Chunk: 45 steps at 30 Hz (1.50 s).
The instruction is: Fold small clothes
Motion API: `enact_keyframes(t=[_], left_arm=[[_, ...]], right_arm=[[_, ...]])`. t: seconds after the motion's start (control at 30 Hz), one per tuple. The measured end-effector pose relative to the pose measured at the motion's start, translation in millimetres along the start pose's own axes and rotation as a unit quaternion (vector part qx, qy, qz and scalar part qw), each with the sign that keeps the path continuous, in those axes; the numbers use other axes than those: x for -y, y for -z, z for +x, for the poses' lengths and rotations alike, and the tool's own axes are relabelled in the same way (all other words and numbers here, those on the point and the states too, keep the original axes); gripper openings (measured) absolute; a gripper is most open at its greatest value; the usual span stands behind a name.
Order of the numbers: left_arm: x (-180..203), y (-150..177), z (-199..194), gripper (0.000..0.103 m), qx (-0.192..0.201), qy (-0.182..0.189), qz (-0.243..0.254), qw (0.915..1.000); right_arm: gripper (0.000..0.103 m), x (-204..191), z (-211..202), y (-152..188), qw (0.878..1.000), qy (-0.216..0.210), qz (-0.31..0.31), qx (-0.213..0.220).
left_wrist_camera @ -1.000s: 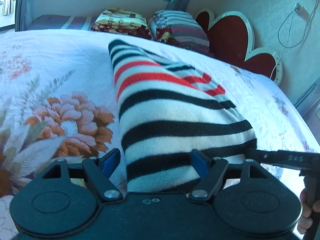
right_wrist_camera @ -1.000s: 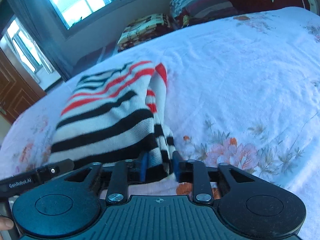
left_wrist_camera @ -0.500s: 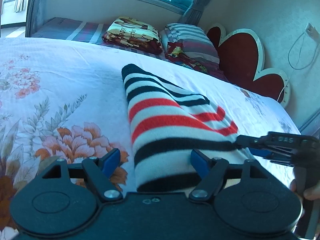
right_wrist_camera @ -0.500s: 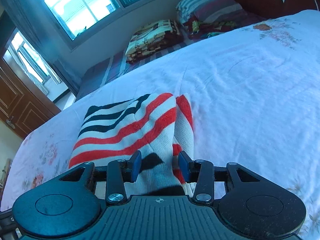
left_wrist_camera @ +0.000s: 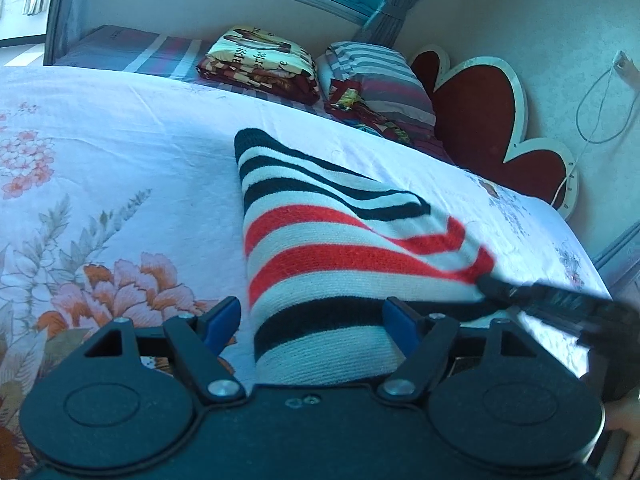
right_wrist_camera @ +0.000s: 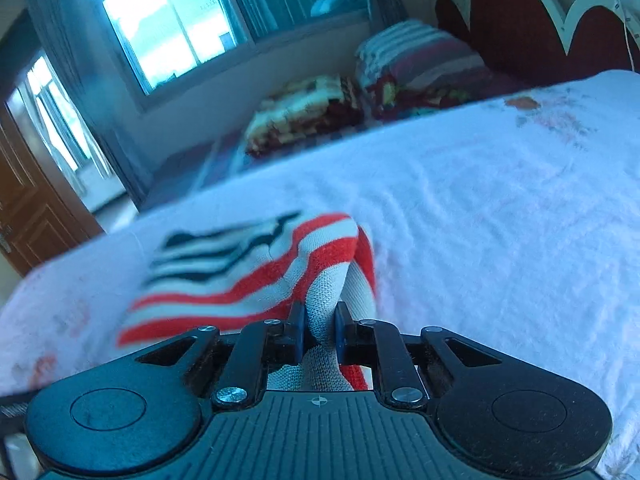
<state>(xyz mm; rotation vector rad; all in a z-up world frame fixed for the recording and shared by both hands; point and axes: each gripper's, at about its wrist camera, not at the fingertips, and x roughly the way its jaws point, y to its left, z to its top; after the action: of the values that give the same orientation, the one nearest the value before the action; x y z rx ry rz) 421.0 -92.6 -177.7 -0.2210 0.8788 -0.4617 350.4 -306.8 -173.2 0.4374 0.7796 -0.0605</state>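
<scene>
A small knit sweater [left_wrist_camera: 320,248] with black, white and red stripes lies folded lengthwise on the bed. My left gripper [left_wrist_camera: 312,320] is open, its blue pads spread wide on either side of the sweater's near end. My right gripper [right_wrist_camera: 319,330] is shut on the sweater [right_wrist_camera: 280,276], pinching a white and red fold between its pads and holding that edge up. In the left wrist view the right gripper's tip [left_wrist_camera: 496,286] meets the sweater's right corner.
The bed has a white sheet with flower prints [left_wrist_camera: 112,208]. Folded blankets [left_wrist_camera: 260,64] and a striped pillow [left_wrist_camera: 376,76] lie at the far end by a red headboard [left_wrist_camera: 488,120]. A window [right_wrist_camera: 168,20] and a wooden door [right_wrist_camera: 24,200] are to the left.
Both grippers have moved forward along the sweater toward its far end. My right gripper opened for a moment and has closed again on a fold higher up, at the red stripes.
</scene>
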Motion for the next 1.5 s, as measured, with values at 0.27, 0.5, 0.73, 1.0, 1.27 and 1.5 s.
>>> enact_keyframes(t=[0.27, 0.5, 0.73, 1.0, 1.27, 1.5], left_arm=[[-6.1, -4.8, 3.7, 0.077, -0.016, 0.003, -0.023, 0.9996], [-1.2, -19.1, 2.0, 0.076, -0.001, 0.000, -0.019, 0.9998], [-6.6, -33.8, 22.2, 0.076, -0.005, -0.011, -0.023, 0.9997], [-13.5, -47.5, 46.1, 0.076, -0.010, -0.016, -0.038, 0.9991], [-22.6, -55.5, 62.2, 0.077, -0.011, -0.016, -0.051, 0.9985], [-24.9, -52.2, 69.3, 0.078, -0.011, -0.026, -0.048, 0.9984]], right_arm=[[0.032, 14.2, 3.3, -17.1, 0.999, -0.027, 0.033, -0.011], [0.038, 17.8, 24.0, -45.9, 0.997, -0.034, 0.061, -0.018], [0.039, 16.3, 60.3, -56.7, 0.997, -0.030, 0.056, -0.043], [0.020, -1.3, 69.5, -57.2, 1.000, -0.015, 0.001, -0.024], [0.000, 3.4, 62.7, -53.5, 0.999, 0.024, -0.019, 0.026], [0.001, 22.2, 67.3, -51.2, 1.000, 0.020, 0.014, 0.000]])
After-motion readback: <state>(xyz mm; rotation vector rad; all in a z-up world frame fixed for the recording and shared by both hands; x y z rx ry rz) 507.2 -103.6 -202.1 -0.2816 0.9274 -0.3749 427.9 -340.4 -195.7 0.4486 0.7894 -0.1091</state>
